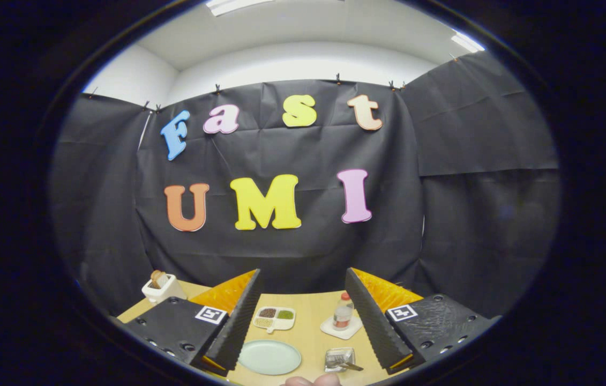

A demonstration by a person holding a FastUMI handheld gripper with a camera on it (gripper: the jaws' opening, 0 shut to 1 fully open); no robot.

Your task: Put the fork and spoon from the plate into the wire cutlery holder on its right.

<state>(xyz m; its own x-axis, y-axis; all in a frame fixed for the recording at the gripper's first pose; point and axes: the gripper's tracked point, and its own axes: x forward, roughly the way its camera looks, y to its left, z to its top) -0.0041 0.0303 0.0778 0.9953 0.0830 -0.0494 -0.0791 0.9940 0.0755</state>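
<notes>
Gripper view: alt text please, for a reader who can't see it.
The gripper is open above a wooden table; between its fingers lie a bare green plate and, to its right, a wire holder with cutlery. Beyond stand a divided dish and a bottle.

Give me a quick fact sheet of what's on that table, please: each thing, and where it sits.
gripper: open, fingers spread above the table, touching nothing
plate: pale green, nothing on it, between the fingers
wire cutlery holder: right of the plate, cutlery lying in it
divided dish: beyond the plate
bottle: on a white coaster
toaster: far left
</notes>
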